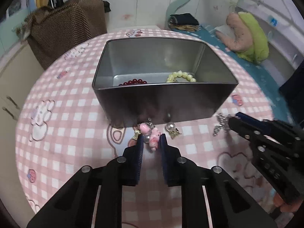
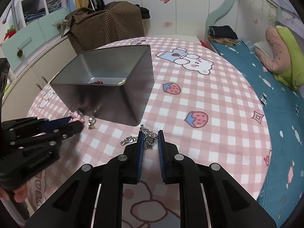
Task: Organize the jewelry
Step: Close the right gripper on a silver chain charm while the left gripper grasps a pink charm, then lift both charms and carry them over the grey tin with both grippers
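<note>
A grey metal tin (image 1: 165, 84) stands open on the pink checked tablecloth (image 1: 72, 114). Inside it lie a dark red bead bracelet (image 1: 134, 82) and a pale yellow bead bracelet (image 1: 181, 76). Just in front of the tin's near wall, my left gripper (image 1: 152, 139) is shut on a pink charm piece (image 1: 153, 135) with a clear bead. A pearl earring (image 1: 170, 127) lies on the cloth right beside it. In the right wrist view, my right gripper (image 2: 150, 135) is shut on a silver chain (image 2: 129, 139) by the tin's near corner (image 2: 133, 122); the chain's tail trails left on the cloth.
The round table's edge curves close on every side. A brown dotted bag (image 2: 106, 24) stands behind the tin. A bed with a blue sheet (image 2: 275, 125) and a pink and green plush (image 2: 279, 55) lies to the right. Cabinets (image 2: 22, 87) stand to the left.
</note>
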Demonstrator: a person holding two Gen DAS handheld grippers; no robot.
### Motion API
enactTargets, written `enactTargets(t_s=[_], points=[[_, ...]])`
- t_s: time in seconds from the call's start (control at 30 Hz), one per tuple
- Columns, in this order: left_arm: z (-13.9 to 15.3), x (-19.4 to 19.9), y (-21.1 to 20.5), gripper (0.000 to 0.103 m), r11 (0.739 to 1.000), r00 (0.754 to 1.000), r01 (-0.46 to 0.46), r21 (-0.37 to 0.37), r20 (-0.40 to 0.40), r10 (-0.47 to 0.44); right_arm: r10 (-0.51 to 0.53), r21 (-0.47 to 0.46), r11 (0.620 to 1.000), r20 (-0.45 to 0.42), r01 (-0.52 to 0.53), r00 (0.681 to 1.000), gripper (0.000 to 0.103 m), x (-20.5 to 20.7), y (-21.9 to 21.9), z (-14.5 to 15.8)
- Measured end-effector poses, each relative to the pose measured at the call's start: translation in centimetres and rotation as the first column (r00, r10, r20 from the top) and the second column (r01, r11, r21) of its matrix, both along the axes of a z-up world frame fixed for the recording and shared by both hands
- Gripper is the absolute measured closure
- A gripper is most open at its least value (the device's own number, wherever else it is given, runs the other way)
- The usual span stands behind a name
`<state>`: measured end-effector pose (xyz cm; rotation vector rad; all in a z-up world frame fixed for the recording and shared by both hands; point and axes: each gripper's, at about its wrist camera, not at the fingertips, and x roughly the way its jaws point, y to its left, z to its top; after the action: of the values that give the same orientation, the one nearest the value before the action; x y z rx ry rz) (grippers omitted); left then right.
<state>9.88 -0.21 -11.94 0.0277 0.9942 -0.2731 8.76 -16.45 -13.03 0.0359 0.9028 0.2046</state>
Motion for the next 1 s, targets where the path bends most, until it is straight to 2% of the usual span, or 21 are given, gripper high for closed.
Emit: enactTargets(t_s=[0.03, 0.4, 1.0], points=[[0.1, -0.2, 0.3, 0.096, 1.0, 1.0, 0.004, -0.011, -0.002, -0.004, 0.0, 0.003, 1.0, 0.003, 0.0, 1.0, 0.088, 0.0, -0.1, 0.1], [0.6, -2.2, 2.8, 0.097, 0.998, 1.0, -0.019, -0.054, -0.018, 0.018, 0.006, 0.008, 1.0, 0.022, -0.006, 1.0, 0.088, -0.7, 0.4, 0.8], [4.4, -2.7, 4.4, 0.096, 0.997, 0.995, -0.041, -0.06, 0.083, 0.045, 0.001, -0.006, 1.0, 0.124, -0.001, 0.992, 0.089, -1.4, 0.7, 4.9]])
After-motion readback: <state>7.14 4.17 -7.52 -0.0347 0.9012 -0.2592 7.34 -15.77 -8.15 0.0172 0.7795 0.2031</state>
